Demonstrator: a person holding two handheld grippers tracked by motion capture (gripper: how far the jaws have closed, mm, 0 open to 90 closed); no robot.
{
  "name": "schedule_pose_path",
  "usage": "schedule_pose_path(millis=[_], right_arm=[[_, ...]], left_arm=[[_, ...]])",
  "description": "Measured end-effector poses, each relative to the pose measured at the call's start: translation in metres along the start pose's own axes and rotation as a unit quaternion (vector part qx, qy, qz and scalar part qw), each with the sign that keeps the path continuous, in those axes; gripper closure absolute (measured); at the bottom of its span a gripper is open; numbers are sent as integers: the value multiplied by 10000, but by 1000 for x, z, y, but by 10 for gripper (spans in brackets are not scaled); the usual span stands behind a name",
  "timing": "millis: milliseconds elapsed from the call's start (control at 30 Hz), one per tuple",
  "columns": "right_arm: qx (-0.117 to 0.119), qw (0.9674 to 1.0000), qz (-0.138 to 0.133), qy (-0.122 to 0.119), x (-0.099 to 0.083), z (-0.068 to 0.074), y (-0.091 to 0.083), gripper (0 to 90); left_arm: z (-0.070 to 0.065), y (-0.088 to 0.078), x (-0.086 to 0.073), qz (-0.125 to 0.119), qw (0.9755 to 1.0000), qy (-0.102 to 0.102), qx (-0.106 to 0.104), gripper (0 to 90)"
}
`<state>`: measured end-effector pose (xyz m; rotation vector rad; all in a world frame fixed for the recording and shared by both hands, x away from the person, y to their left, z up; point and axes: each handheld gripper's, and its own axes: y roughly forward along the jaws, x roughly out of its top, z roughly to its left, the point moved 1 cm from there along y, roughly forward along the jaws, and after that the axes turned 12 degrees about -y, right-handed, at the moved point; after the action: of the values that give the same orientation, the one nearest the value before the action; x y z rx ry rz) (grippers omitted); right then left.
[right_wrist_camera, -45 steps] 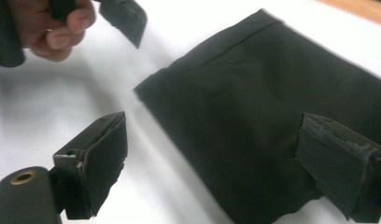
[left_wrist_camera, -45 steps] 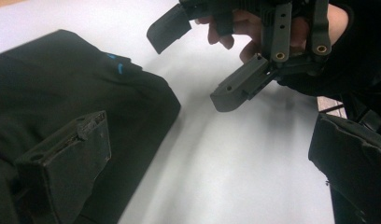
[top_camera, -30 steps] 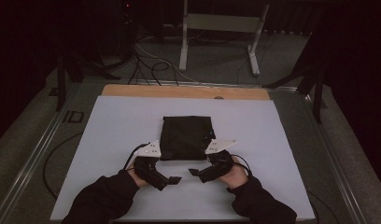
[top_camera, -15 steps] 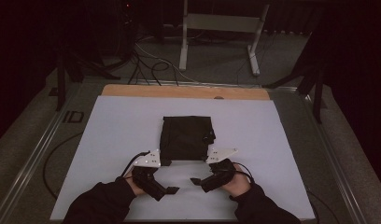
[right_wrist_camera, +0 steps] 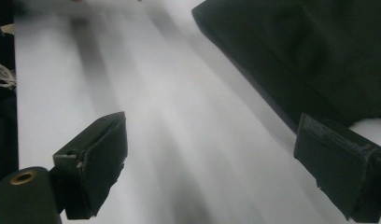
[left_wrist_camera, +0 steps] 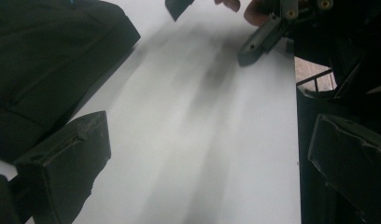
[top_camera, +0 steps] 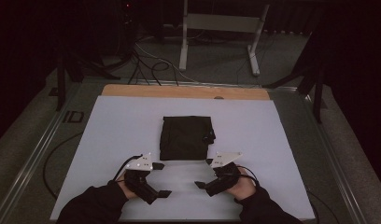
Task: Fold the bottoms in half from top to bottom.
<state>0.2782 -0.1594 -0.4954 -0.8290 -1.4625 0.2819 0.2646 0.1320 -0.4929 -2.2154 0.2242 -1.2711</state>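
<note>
The left tongs (top_camera: 161,179) stand wide open and hold nothing; in the left gripper view their two black jaws are far apart with only bare white surface between them. The right tongs (top_camera: 203,173) are also wide open and empty, and their jaws frame the near edge of the cloth in the right gripper view. Both sit low over the near part of the desk (top_camera: 114,126), pointing toward each other, just near of the cloth and not touching it.

The folded black garment (top_camera: 185,136) lies flat at the middle of the desk, a neat rectangle of several layers, with a small tab or tag sticking out at its right edge. I judge it soft, limp and light, not fragile and not slippery. It will sag and may unfold if lifted by one layer only. The best hold seems to be the two near corners, one per tongs, pinching all layers together at the thick folded edge (right_wrist_camera: 254,70).
</note>
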Motion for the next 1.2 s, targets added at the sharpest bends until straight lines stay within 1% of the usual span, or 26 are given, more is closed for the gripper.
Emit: schedule_pose_path(millis=[33,100,133,200,300,367,400,433,500,600,700,800,833,967,1100,1200], right_arm=[[-39,10000,-24,-23,-2,0,-2,98],[-96,9999,-28,66,-6,-1,-6,98],[-119,9999,-31,83,-8,-1,-8,98],[-146,9998,-20,108,-12,-1,-11,98],[-213,9997,16,112,-17,-1,-17,98],[-228,9997,-12,104,-20,-1,-22,98],[-246,9996,22,132,-22,-1,-24,98],[-271,9995,-2,140,-23,-1,-27,98],[-300,9994,-21,172,-27,-2,-33,98],[-372,9989,-35,281,-34,-3,-41,98],[-475,9984,-11,297,-42,-3,-50,98],[-564,9977,6,367,-50,-4,-59,98],[-558,9976,5,408,-52,-4,-62,98],[-668,9966,26,484,-60,-4,-70,98],[-767,9957,12,524,-66,-4,-77,98],[-820,9947,9,626,-72,-4,-84,98]], left_arm=[[-1,-1,-1,10,10000,33,31,0],[-1,-4,-4,61,9999,76,95,0],[-1,-5,-5,54,9999,40,100,0],[-1,-8,-7,58,9999,53,145,0],[-1,-13,-13,78,9999,12,152,0],[0,-15,-17,102,9998,-23,148,0],[0,-17,-19,118,9998,-13,169,0],[0,-19,-20,118,9998,-40,157,0],[0,-23,-23,125,9997,-39,208,0],[1,-31,-28,88,9996,-83,270,0],[4,-40,-33,59,9992,-127,370,0],[8,-48,-38,21,9986,-207,477,0],[8,-51,-40,13,9984,-221,528,0],[12,-61,-47,15,9970,-255,737,0],[16,-70,-52,-20,9961,-333,821,0],[17,-77,-55,-56,9957,-391,843,0]])
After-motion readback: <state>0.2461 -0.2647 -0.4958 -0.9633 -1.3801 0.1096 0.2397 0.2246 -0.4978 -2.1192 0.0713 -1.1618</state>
